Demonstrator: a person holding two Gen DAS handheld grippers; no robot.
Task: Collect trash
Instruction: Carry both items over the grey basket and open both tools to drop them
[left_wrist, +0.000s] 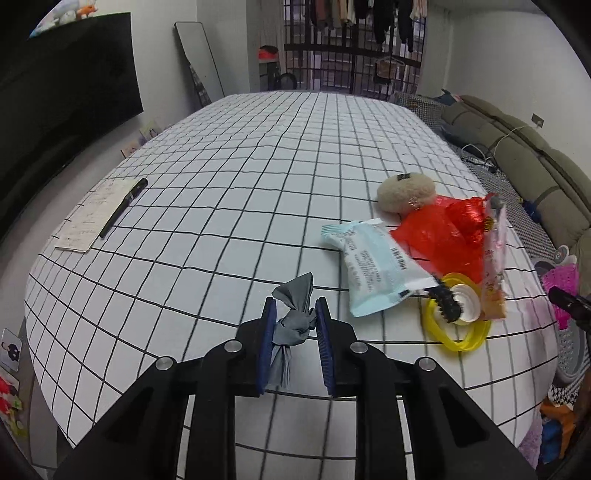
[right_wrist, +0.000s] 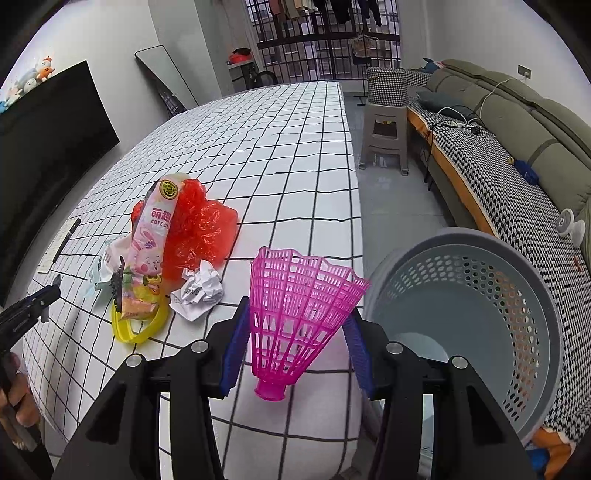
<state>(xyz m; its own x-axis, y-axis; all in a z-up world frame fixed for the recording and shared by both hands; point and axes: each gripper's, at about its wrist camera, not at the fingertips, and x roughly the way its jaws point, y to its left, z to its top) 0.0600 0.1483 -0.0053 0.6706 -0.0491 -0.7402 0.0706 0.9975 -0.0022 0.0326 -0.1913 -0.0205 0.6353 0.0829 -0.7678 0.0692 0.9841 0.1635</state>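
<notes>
**Both jaws loaded above the tabletop**

My left gripper (left_wrist: 294, 325) has its jaws pinching a knotted grey wrapper (left_wrist: 291, 321), lifted clear of the checked tabletop (left_wrist: 221, 184). My right gripper (right_wrist: 295, 339) clamps a pink plastic shuttlecock (right_wrist: 295, 306) just beside the grey basket (right_wrist: 480, 295).

Counter (left_wrist: 240, 166) under a white cloth with a black grid. Near its left edge, a handwritten sheet (left_wrist: 94, 218) with a black pen (left_wrist: 123, 206) lying across it. Dark screen (left_wrist: 62, 96) on the left wall; mirror (left_wrist: 199, 59) leaning beyond. Olive sofa (right_wrist: 517, 122) at right, grey plastic stool (right_wrist: 384, 136) beside it. Clothes (left_wrist: 354, 14) hang at the barred window.
</notes>
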